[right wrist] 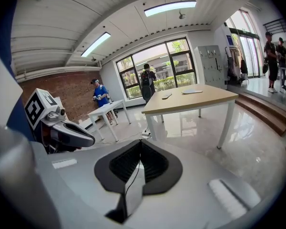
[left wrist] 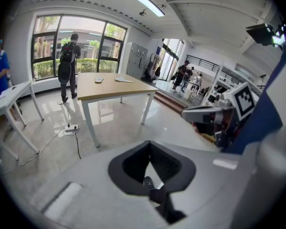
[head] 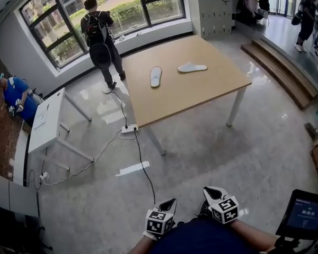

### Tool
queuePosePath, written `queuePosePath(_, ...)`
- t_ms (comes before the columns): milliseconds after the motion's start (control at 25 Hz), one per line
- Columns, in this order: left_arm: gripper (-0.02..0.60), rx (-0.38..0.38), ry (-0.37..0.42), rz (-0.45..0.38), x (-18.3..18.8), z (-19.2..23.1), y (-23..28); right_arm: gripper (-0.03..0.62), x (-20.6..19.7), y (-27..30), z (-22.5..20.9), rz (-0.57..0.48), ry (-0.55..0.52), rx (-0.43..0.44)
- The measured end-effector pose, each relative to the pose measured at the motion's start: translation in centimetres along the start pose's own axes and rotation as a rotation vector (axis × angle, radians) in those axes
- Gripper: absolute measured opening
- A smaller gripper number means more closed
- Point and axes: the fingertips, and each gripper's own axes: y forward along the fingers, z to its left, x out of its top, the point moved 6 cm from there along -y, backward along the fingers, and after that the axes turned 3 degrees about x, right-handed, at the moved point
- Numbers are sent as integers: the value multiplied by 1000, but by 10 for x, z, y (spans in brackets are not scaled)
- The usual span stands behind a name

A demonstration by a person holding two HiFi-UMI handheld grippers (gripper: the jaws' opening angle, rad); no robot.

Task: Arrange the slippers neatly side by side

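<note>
Slippers: two pale ones, flat on the table (head: 201,97), on its far half, soles down.
Near slipper (head: 156,76): toward the table's window-side edge, lying lengthwise from far to near.
Far slipper (head: 192,67): beside it toward the table's far edge, lying crosswise, at an angle to the first, with a gap between, not yet paired.
Table: light wooden top on white legs, otherwise bare.
Left gripper (head: 168,202): well short of the table, low in the head view; jaws pressed fully together, nothing between them, only floor and a dark shoe visible past the tips.
Right gripper (head: 209,191): just beside the left one, equally far from the table; jaws closed tight on nothing.
Power strip (head: 129,129): on the floor by the table's near window-side leg, with a black cable (head: 143,168) running away from the table toward the grippers.
Person with backpack (head: 99,36): standing off the table's window-side far corner, facing the windows (head: 69,15).
White side table (head: 46,119): well apart from the wooden table, toward the brick wall.
Person in blue (head: 13,94): beyond that white table.
Wooden steps (head: 278,70): past the table's opposite side.
</note>
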Motion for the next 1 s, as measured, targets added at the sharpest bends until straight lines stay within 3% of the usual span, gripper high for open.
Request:
queuePosePath(240,3,0,4,-20,65,-42,38,11,19,-5,-69,-1,49,24)
queuePosePath(680,3,38,47,8,74,-49,66,11,20,-9,-113,0,93,1)
queuePosePath(1000,3,15,21,17,76,-46,80,11,19,0,-120,17,82,4)
